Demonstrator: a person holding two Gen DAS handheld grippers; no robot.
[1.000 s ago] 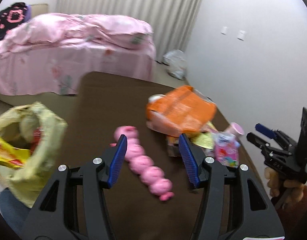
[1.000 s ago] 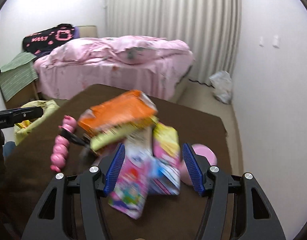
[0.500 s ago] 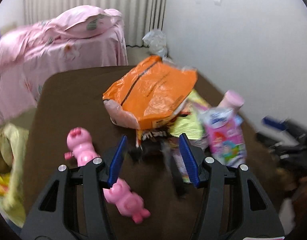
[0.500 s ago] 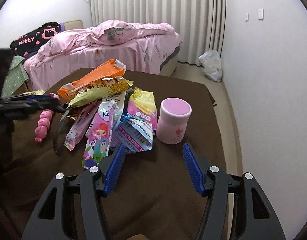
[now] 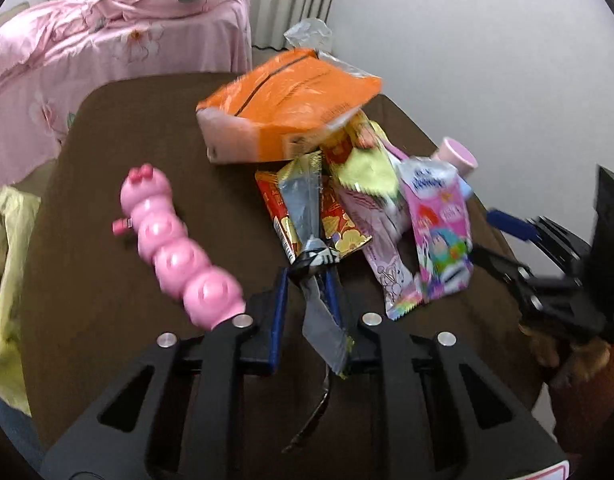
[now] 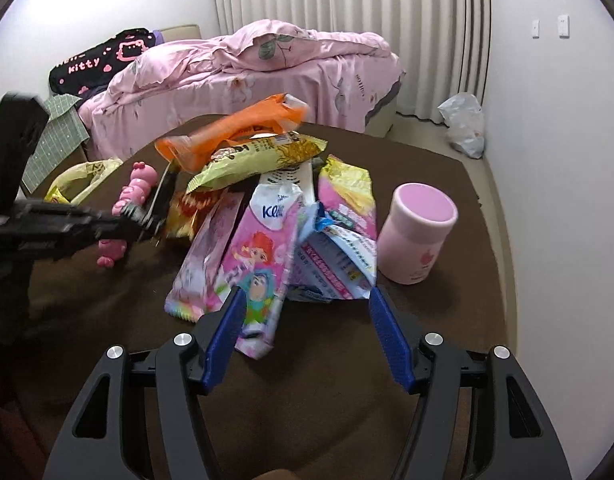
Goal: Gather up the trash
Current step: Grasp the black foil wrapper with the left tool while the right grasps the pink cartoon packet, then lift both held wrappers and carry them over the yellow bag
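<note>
A pile of snack wrappers lies on the brown table [image 5: 119, 128]: an orange bag [image 5: 291, 96] on top, a pink cartoon wrapper [image 6: 259, 256] and a long silver wrapper [image 5: 303, 200]. My left gripper [image 5: 307, 276] is closing around the near end of the silver wrapper. The strip lies against the right pad, and a gap still shows at the left pad. My right gripper [image 6: 307, 292] stands wide open just above the near end of the pile, its left finger over the pink cartoon wrapper and nothing gripped. The left gripper [image 6: 147, 216] also shows in the right wrist view.
A pink pig-chain toy [image 5: 175, 244] lies left of the pile. A pink cup [image 6: 417, 232] stands upright to the right. A yellow trash bag [image 6: 83, 176] sits off the table's left edge. Behind are a pink bed [image 6: 267, 64] and a white plastic bag [image 6: 465, 124] on the floor.
The left gripper swung right from the pig toy to the pile, dropped, and narrowed its jaws around the silver wrapper. The right gripper sank toward the pile's near end, still open.
</note>
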